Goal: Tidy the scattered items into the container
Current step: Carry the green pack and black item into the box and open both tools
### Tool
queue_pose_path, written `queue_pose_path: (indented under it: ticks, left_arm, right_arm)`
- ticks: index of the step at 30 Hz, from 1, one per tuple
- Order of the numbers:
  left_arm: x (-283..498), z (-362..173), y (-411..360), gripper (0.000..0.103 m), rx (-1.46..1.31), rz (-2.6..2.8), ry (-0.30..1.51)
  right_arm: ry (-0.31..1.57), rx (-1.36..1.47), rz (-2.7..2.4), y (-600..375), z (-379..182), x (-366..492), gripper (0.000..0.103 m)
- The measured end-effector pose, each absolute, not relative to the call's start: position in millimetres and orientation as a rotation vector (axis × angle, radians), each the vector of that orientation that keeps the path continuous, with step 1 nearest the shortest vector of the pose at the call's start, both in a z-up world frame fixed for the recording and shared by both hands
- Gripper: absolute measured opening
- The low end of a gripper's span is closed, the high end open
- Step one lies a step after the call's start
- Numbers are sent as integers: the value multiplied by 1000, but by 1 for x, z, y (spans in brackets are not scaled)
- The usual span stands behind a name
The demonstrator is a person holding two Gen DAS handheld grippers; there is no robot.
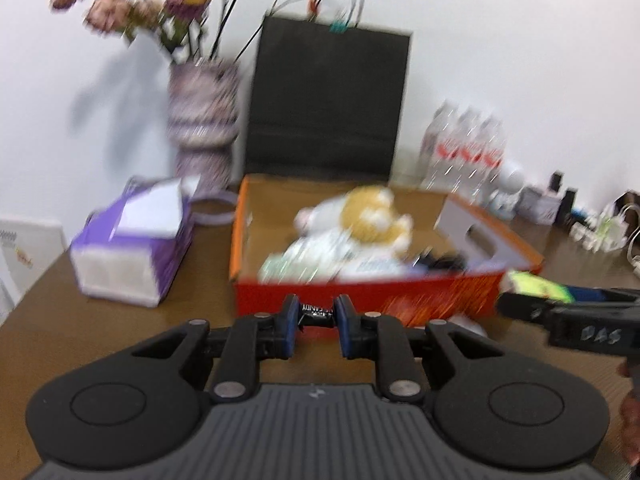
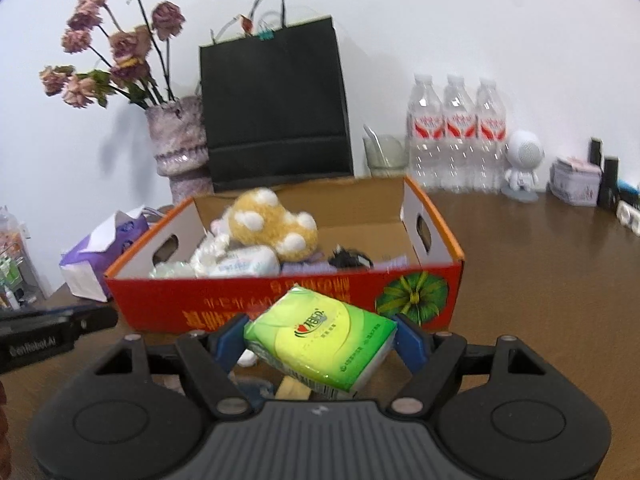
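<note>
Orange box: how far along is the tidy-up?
Done: the orange box already holds a plush toy, white packets and a dark item. In hand: the right gripper grips a green tissue pack, the left gripper a black candy wrapper; both sit short of the box's front wall. Left: drop both in. Small items under the right gripper are too hidden to identify.

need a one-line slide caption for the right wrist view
Right gripper holds a green tissue pack just short of the red cardboard box, which already holds a plush toy.
</note>
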State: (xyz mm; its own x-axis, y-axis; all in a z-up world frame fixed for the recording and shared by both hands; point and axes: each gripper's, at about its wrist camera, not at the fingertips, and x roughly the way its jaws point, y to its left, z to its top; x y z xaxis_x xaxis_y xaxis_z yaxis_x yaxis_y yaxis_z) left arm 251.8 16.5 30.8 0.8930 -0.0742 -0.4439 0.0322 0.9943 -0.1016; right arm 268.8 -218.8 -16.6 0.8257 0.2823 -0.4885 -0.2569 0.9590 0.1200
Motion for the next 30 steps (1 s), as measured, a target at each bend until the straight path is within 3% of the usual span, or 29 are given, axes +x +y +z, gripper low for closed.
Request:
queue_pose_path:
  ticks: [9, 17, 26, 29, 30]
  left_arm:
    - [292, 66, -6, 21, -146, -72, 349]
    - [350, 56, 1, 21, -226, -70, 384]
    - [375, 29, 7, 21, -197, -31, 497]
    - [375, 28, 5, 24, -187, -27, 501]
    - [374, 28, 5, 32, -182, -17, 498]
  right_arm:
    - [423, 31, 303, -221, 26, 307, 76]
    - [453, 57, 316, -217, 38, 363, 76]
    - [567, 24, 310, -206, 12, 395, 76]
    - [584, 10, 311, -204, 9, 395, 76]
    - [590, 4, 313, -203, 8, 396, 77]
